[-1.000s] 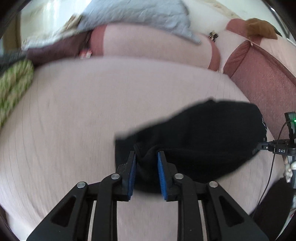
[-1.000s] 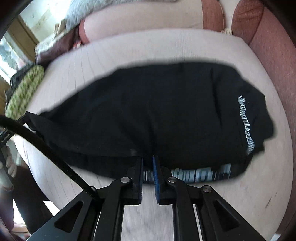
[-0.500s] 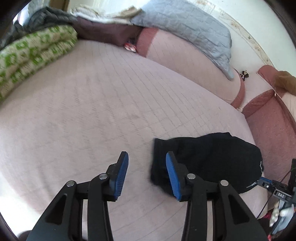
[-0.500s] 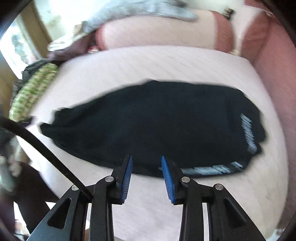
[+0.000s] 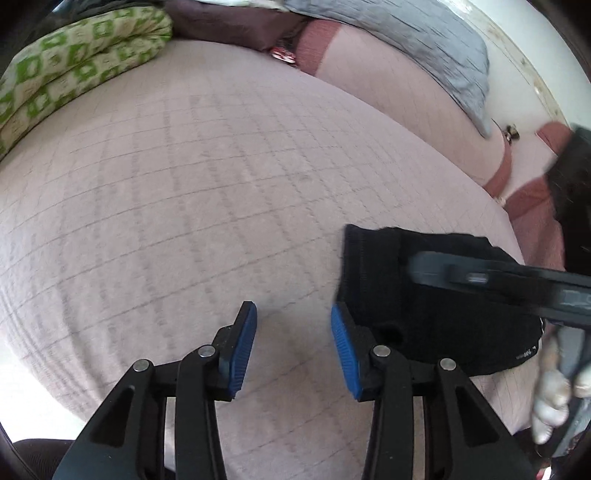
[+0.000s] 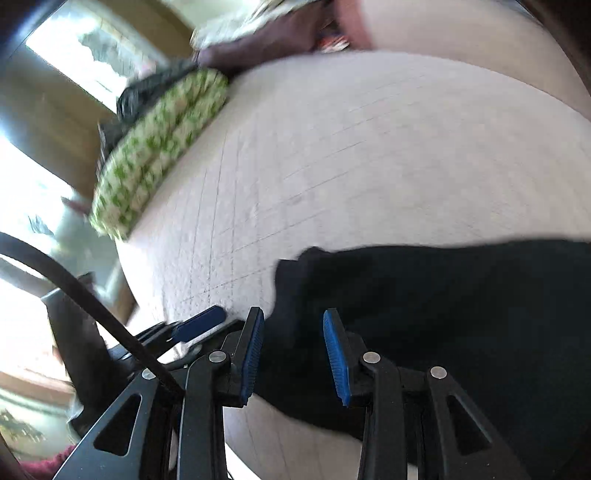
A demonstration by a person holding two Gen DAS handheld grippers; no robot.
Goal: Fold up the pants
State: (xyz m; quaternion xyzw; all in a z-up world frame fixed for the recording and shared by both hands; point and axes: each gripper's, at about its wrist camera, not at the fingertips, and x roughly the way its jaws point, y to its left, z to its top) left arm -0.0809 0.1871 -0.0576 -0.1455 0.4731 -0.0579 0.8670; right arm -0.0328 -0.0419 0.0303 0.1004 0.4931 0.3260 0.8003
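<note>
The black pants (image 5: pixel 424 295) lie folded in a flat bundle on the pink quilted bed (image 5: pixel 207 177). My left gripper (image 5: pixel 293 332) is open and empty over bare quilt, just left of the bundle's near left corner. My right gripper (image 6: pixel 293 350) is open and empty, hovering over the left end of the pants (image 6: pixel 443 302). The right gripper's body (image 5: pixel 509 280) crosses the left wrist view above the pants. A blue pad of the left gripper (image 6: pixel 201 321) shows at the bed edge in the right wrist view.
A green patterned folded blanket (image 5: pixel 74 62) lies at the bed's far left; it also shows in the right wrist view (image 6: pixel 159 147). A grey quilted pillow (image 5: pixel 406 33) and pink bolster (image 5: pixel 406 96) line the far side. A red-brown headboard (image 5: pixel 532 199) stands at right.
Both grippers let go of the pants and opened. The left one pulled back left off the bundle. The right one swung left toward the bundle's left end.
</note>
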